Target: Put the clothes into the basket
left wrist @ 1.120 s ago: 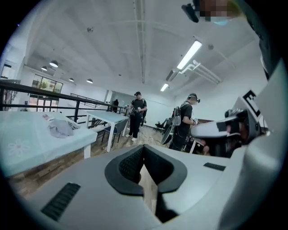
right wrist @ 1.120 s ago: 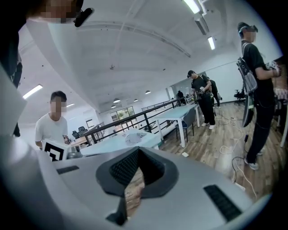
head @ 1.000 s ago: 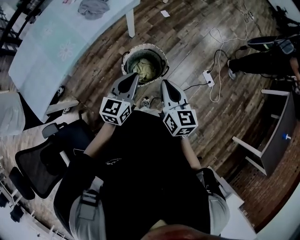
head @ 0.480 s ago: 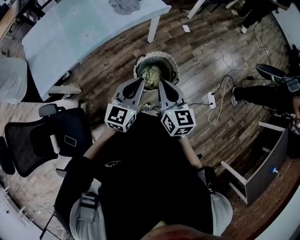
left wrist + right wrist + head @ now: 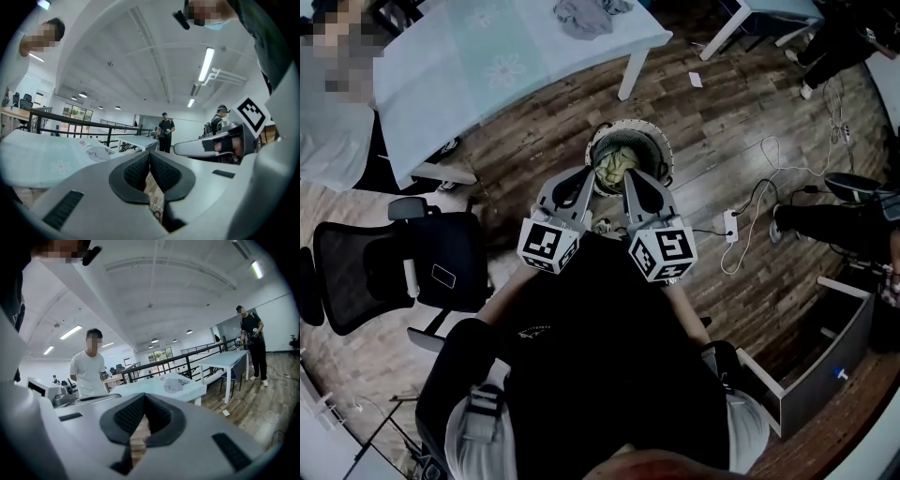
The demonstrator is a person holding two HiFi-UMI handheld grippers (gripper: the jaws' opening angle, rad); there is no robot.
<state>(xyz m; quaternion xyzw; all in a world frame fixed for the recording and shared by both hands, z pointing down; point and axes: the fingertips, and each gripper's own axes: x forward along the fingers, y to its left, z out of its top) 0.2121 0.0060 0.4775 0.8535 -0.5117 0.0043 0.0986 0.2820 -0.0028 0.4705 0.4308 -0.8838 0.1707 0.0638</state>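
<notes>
Head view: left gripper (image 5: 584, 174) and right gripper (image 5: 631, 178) hang beside the basket (image 5: 628, 126), jaws pressed together and empty; the garment (image 5: 586, 14) on the far desk (image 5: 487, 66) likely comes next.

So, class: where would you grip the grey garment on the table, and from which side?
Probably pinch a raised fold near the middle of the grey garment, coming from above: it lies crumpled in a low heap on the table.
</notes>
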